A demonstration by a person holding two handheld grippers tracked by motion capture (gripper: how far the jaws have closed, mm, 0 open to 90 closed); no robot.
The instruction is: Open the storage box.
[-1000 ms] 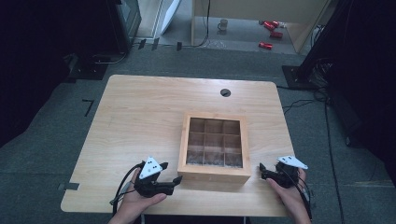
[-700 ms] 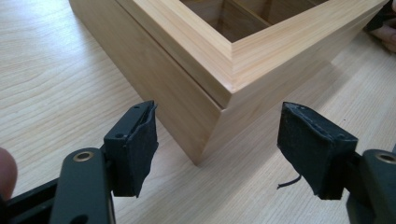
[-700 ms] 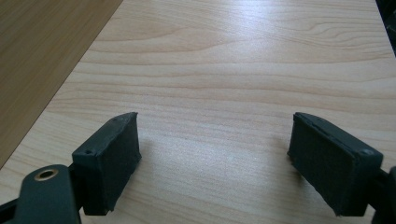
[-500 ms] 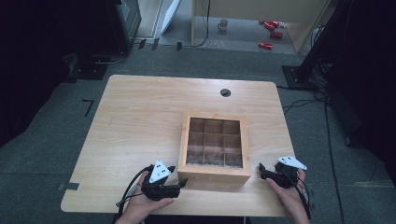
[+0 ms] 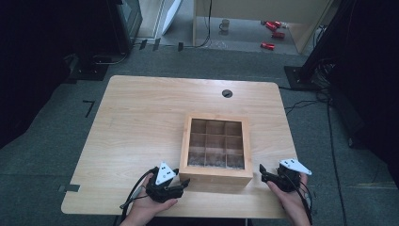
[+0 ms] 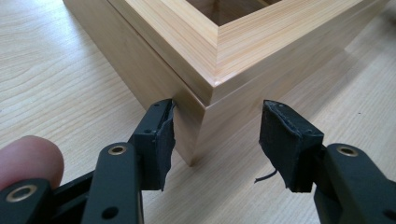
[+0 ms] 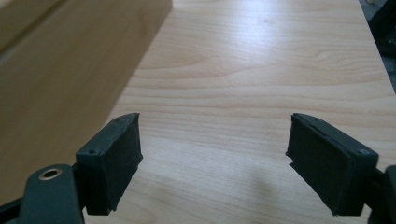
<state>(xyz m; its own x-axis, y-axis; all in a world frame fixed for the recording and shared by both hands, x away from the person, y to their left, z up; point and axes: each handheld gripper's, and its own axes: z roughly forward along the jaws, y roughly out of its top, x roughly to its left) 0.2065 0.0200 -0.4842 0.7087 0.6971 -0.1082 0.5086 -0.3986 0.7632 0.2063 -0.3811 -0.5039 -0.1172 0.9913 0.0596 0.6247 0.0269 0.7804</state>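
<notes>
Since the wooden box (image 5: 216,149) is parked near the worktop's (image 5: 141,117) front edge, its near-left corner is straddled by the left gripper (image 6: 215,140), jaws apart and unclamped; the right gripper (image 7: 212,158), also held wide, is kept just off the box's right side, so the left looks closer.

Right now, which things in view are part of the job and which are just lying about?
Likely in the job:
- wooden box, with nine compartments
- left gripper, open, jaws either side of the box's near corner
- right gripper, open, beside the box

Lying about:
- mug on the floor beyond the table
- red items on the floor
</notes>
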